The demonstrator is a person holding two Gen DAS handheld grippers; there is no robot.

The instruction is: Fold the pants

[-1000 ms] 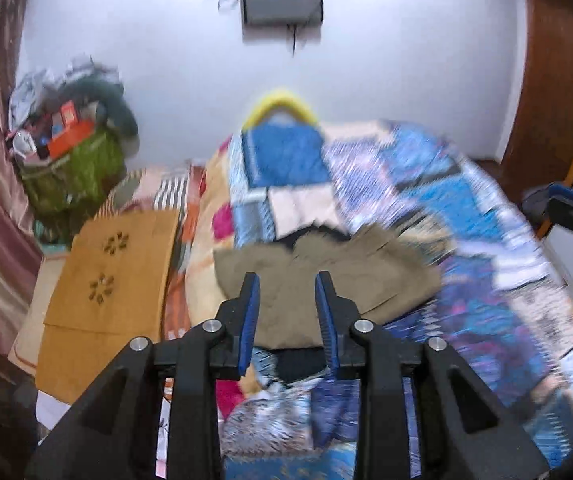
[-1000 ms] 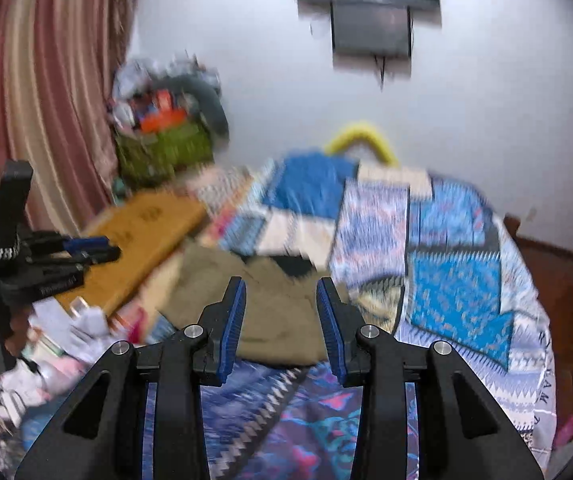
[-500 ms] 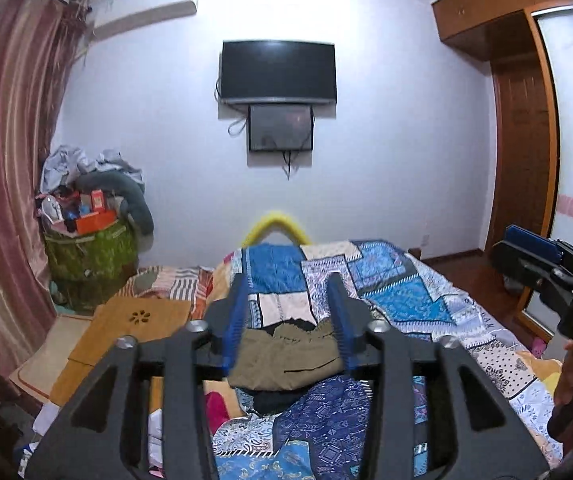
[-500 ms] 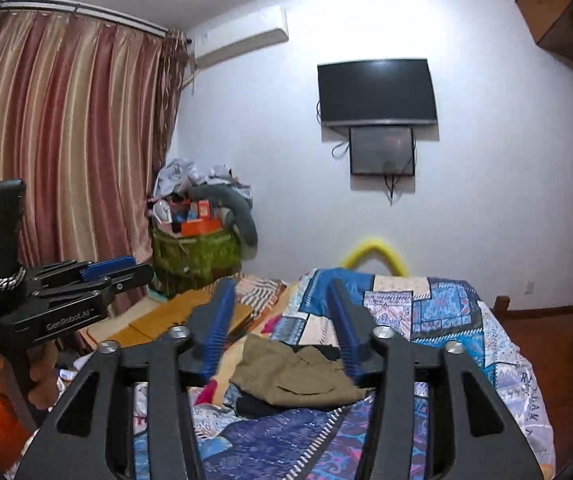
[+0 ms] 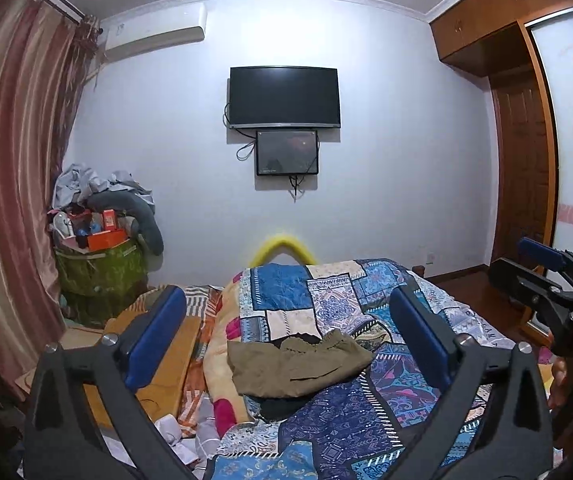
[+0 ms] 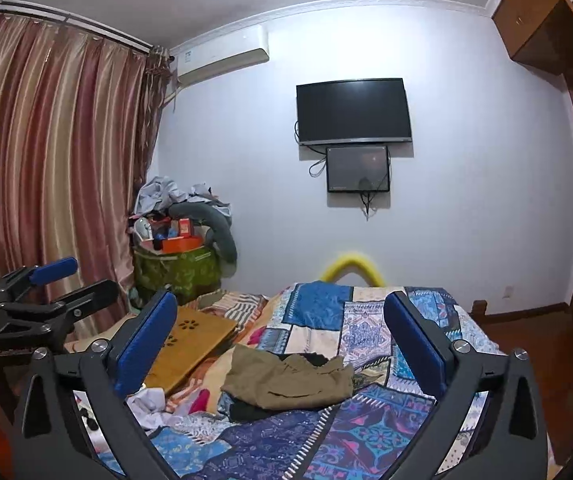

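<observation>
While the pants lie folded in a compact bundle on the bed, our left gripper and right gripper are opening wide and empty, so we judge folding done.

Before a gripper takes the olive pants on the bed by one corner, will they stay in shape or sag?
The olive pants lie crumpled with soft creases on the patchwork quilt, so they will probably sag and unfold. They look thin, so likely light. The cloth seems matte, so probably not slippery.
</observation>
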